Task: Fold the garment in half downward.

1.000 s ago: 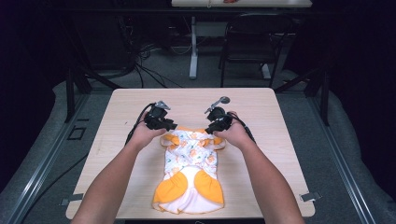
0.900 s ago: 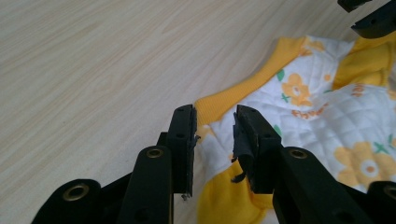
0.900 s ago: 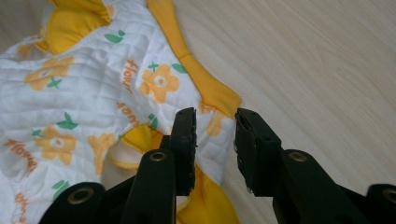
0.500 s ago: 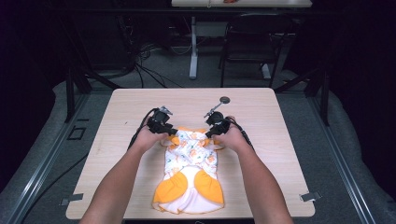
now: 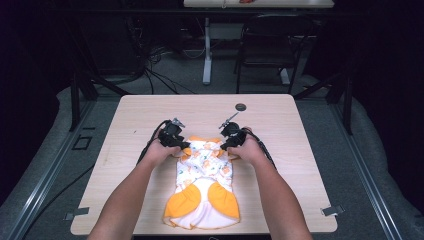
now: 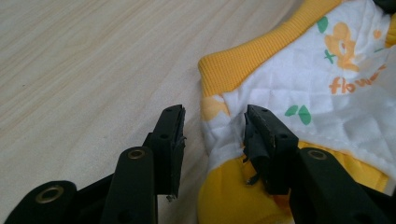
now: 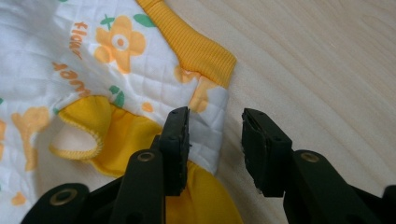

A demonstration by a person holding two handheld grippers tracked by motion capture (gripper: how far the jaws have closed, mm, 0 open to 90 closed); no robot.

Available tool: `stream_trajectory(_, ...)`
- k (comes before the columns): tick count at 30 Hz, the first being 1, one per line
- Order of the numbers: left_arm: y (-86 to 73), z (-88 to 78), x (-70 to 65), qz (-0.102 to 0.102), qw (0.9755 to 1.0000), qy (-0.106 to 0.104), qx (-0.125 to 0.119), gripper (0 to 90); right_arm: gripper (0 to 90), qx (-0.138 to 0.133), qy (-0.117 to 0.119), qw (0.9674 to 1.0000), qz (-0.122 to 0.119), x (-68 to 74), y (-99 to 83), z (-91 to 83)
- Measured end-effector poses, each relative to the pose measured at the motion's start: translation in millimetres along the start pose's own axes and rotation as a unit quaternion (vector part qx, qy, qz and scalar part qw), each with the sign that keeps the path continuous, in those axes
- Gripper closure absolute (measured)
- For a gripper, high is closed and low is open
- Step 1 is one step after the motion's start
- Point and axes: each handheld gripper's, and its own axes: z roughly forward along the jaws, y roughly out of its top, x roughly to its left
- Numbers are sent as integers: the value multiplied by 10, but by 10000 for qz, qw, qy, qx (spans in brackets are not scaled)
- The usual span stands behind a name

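Note:
A small white quilted garment (image 5: pixel 204 175) with orange flowers and yellow trim lies on the wooden table (image 5: pixel 280 125), its yellow flaps toward the near edge. My left gripper (image 5: pixel 176 138) is at the garment's far left corner. In the left gripper view that gripper (image 6: pixel 214 126) is open, its jaws astride the white edge (image 6: pixel 219 130) below the yellow ribbed cuff (image 6: pixel 252 63). My right gripper (image 5: pixel 231 136) is at the far right corner. In the right gripper view it (image 7: pixel 215 127) is open too, the cloth's edge (image 7: pixel 212 123) lying between its jaws beside the ribbed cuff (image 7: pixel 196 44).
A small dark round disc (image 5: pixel 241 107) lies on the table beyond the right gripper. Bare wood surrounds the garment on the left, right and far sides. Beyond the table are cables, a chair and table legs on a grey floor.
Both hands have drawn back toward the near edge and lowered onto the garment's far corners. The garment has not visibly moved.

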Motion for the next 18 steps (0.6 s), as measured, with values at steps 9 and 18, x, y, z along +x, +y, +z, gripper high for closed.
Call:
stream_trajectory(9, 3, 5, -26, -59, 10000, -28, 35, 641, 708, 121, 118, 9997, 150, -19, 8, 5)
stream_trajectory(18, 5, -1, -33, -73, 9998, -153, 113, 757, 857, 199, 299, 9993, 113, 14, 19, 3)
